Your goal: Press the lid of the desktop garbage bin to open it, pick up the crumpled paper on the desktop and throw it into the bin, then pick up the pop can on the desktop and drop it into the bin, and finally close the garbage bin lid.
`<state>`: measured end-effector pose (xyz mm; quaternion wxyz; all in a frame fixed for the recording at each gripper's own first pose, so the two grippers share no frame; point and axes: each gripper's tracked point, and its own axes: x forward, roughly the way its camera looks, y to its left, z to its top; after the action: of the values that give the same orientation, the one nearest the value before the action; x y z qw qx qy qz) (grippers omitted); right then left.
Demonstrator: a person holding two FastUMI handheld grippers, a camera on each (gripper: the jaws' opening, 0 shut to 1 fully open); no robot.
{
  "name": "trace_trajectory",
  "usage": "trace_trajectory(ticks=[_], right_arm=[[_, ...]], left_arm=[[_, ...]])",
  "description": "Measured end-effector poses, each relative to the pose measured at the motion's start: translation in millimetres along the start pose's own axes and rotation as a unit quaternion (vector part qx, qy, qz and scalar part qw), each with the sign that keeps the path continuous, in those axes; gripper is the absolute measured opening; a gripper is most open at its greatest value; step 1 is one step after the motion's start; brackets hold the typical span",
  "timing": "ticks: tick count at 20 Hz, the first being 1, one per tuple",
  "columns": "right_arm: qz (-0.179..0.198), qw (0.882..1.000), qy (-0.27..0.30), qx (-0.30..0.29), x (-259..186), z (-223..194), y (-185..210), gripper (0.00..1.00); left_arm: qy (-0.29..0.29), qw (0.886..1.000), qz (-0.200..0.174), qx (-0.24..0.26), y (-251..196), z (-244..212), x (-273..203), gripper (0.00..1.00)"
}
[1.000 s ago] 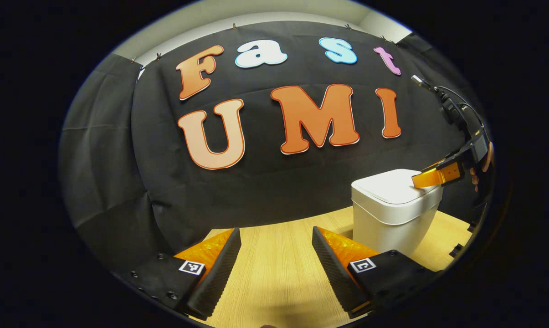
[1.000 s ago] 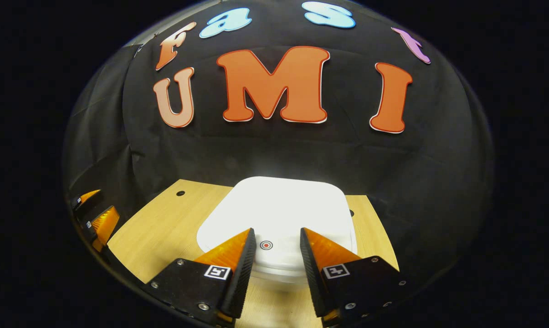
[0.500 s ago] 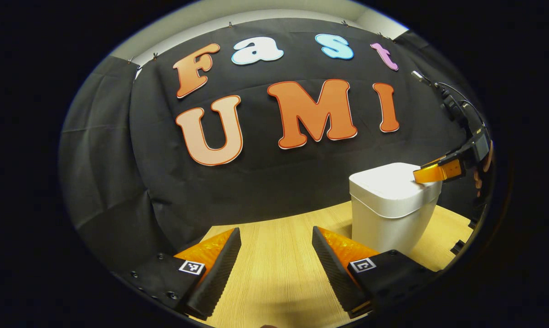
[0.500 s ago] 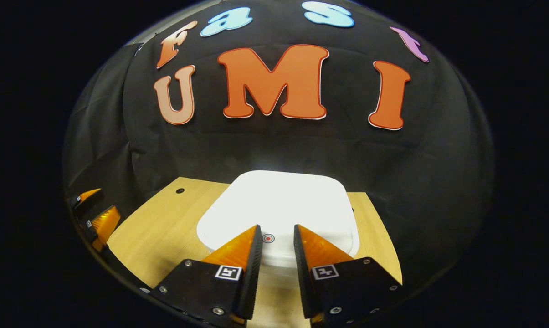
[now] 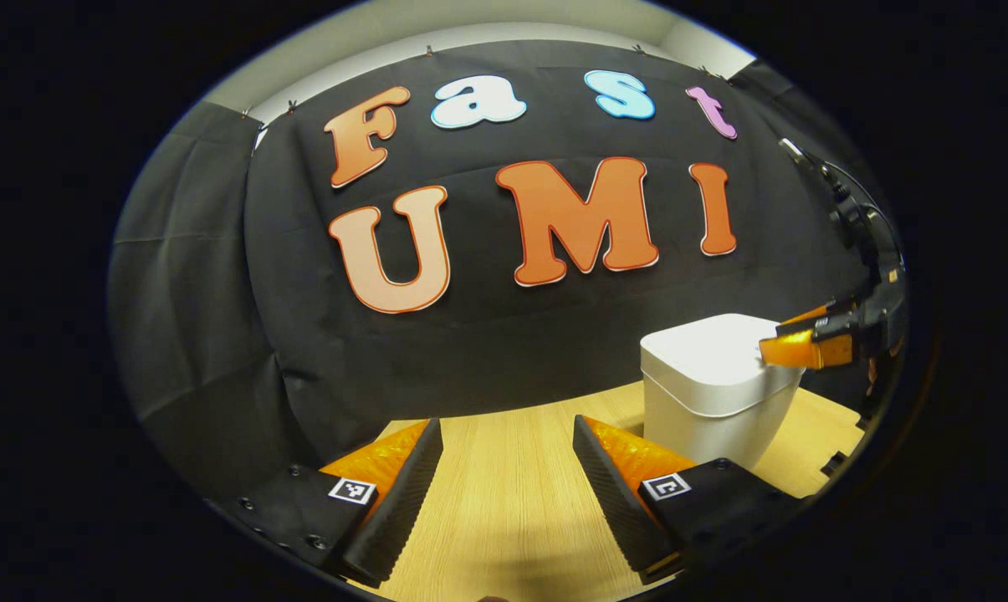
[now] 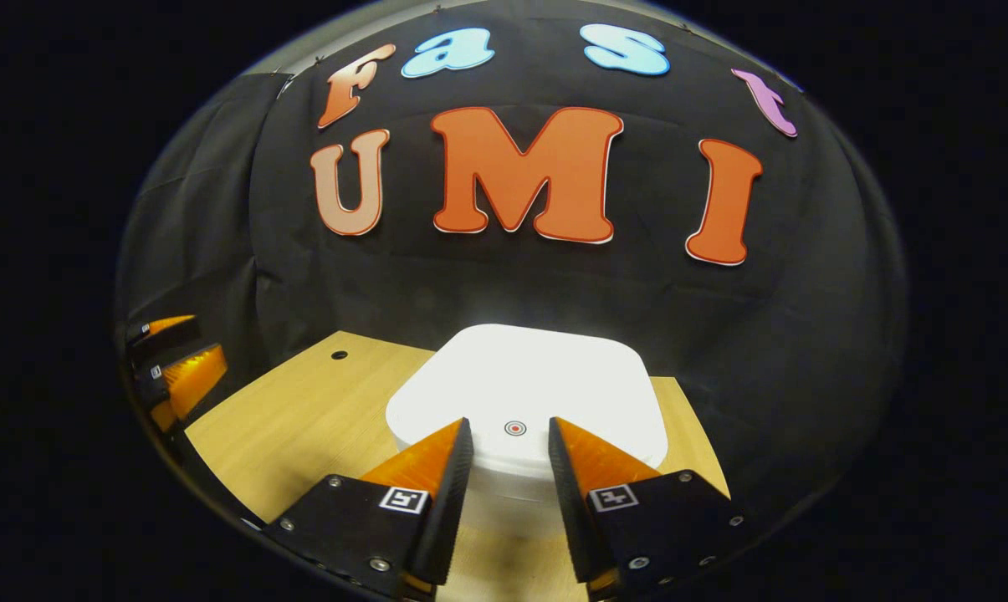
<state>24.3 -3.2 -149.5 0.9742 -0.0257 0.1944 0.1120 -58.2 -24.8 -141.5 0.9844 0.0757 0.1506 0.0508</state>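
While the lid (image 6: 527,393) sits flat on the one white bin (image 5: 708,389) (far right of the desk (image 5: 512,493)), the opening press looks unfinished — paper, can and closing remain. Right gripper (image 6: 510,435): jaws narrowly apart, empty, at the lid's front edge by one red target mark (image 6: 514,428). Left gripper (image 5: 508,456): wide apart, empty.

A recording booth — black cloth wall (image 5: 219,276) behind a wooden desktop (image 5: 512,502).

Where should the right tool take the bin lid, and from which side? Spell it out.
At the red ring mark near its front edge, from above: the closed lid lies flat, offering no handle; likely pushed, not pinched.
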Motion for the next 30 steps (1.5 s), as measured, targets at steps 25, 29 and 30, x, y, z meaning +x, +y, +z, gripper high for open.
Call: trace_trajectory(ticks=[25, 29, 30], right_arm=[[0.029, 0.992, -0.122, -0.026, -53, 23, 26, 0.99], [0.011, 0.992, -0.123, -0.022, -47, 32, 35, 0.99], [0.009, 0.992, -0.127, -0.019, -46, 36, 38, 0.99]], left_arm=[[-0.068, 0.997, 0.039, -0.028, 7, 57, -12, 0.99], [-0.078, 0.996, 0.023, -0.029, 19, 65, 3, 0.97], [-0.081, 0.996, 0.021, -0.028, 22, 66, 5, 0.98]])
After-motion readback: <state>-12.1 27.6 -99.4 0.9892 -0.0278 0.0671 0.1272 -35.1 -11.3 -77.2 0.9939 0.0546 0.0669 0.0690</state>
